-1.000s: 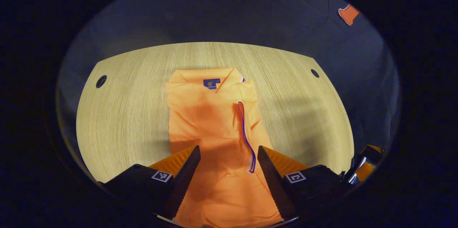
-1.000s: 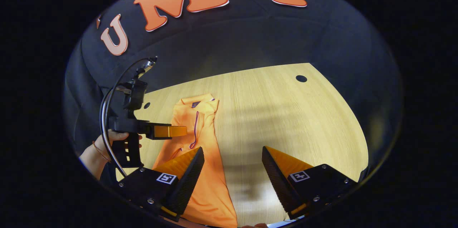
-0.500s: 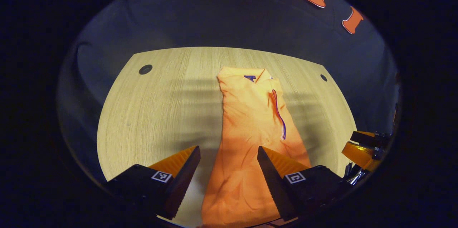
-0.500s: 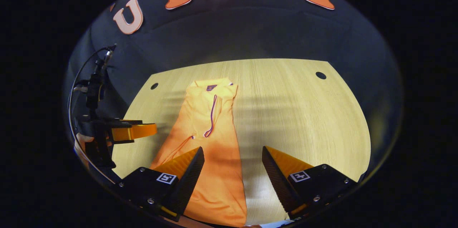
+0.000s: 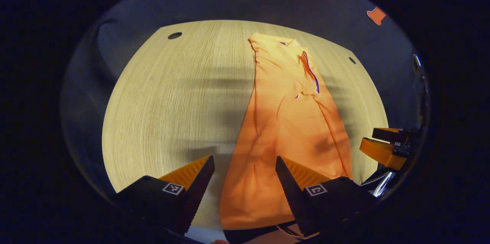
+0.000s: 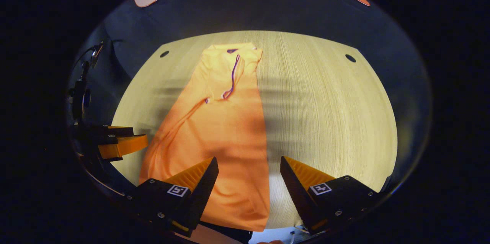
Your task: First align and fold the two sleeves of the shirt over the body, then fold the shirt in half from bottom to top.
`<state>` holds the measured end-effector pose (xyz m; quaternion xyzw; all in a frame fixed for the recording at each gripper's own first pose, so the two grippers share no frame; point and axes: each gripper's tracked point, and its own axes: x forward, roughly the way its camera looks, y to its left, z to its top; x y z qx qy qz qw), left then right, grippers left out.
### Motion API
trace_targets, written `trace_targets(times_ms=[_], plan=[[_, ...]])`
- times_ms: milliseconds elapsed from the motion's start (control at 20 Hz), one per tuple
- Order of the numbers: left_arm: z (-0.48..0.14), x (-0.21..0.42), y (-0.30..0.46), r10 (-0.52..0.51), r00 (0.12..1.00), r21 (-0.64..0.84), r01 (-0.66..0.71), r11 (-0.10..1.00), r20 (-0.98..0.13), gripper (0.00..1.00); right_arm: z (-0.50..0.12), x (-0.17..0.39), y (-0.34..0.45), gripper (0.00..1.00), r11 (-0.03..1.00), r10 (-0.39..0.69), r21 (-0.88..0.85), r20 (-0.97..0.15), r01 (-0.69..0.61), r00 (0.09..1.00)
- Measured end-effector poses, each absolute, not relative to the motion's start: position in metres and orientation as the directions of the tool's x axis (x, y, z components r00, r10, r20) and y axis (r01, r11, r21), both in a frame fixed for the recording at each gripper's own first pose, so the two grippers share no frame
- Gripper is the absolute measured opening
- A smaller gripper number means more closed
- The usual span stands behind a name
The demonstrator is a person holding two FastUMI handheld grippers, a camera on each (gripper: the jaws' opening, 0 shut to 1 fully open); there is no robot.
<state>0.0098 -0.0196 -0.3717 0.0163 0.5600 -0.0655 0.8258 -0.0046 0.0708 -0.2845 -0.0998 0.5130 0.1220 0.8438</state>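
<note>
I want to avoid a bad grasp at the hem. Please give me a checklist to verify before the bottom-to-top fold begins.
1. Sleeves folded over the shirt body: ok, it lies as a narrow strip.
2. Left gripper open: ok.
3. Right gripper open: ok.
4. Bottom hem near both grippers: ok.
5. Either gripper touching the cloth: cannot tell.
6. Table beside the shirt free: ok.

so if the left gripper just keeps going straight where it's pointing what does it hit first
Probably the orange shirt: the left gripper is open, nothing between its fingers, and the shirt's bottom left edge on the table lies ahead. Height above the cloth is unclear.
</note>
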Motion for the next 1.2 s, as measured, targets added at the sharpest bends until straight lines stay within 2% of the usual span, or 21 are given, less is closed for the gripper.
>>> trace_targets(times_ms=[450,950,1200], plan=[[-0.377,-0.059,-0.004,-0.043,0.283,-0.008,0.124,0.992,-0.958,0.99,-0.330,-0.088,0.052,0.99,0.965,0.058,-0.017,-0.960,-0.263,0.274],[-0.426,-0.112,-0.022,-0.010,0.151,0.006,0.108,0.994,-0.989,0.99,-0.364,-0.127,0.039,1.00,0.960,-0.026,-0.078,-0.981,-0.269,0.192],[-0.432,-0.112,-0.019,0.063,0.159,0.082,0.114,0.990,-0.985,0.98,-0.369,-0.125,0.033,0.98,0.950,-0.063,-0.121,-0.977,-0.288,0.204]])
